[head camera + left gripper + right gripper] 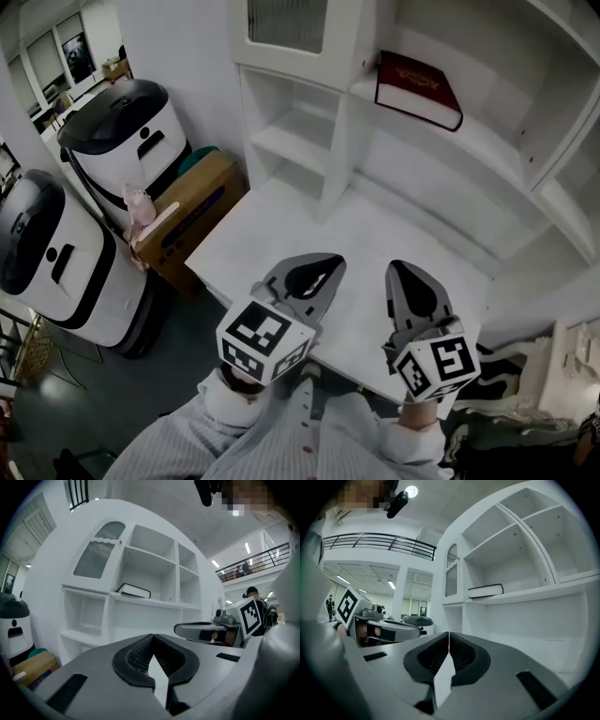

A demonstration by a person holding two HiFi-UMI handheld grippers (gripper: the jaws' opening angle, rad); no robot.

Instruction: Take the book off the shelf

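At the 9 o'clock side of the head view stand two white machines with black tops. A cardboard box lies just beside them, against the white table. Over the table's near edge, at 6 o'clock, the left gripper has its fingers pressed together with nothing between them; its own view shows the tips meeting. Just beside it, toward 5 o'clock, the right gripper is likewise closed tip to tip and empty. Up at 1 o'clock the dark red book lies flat on a board of the white shelf unit, well apart from both grippers.
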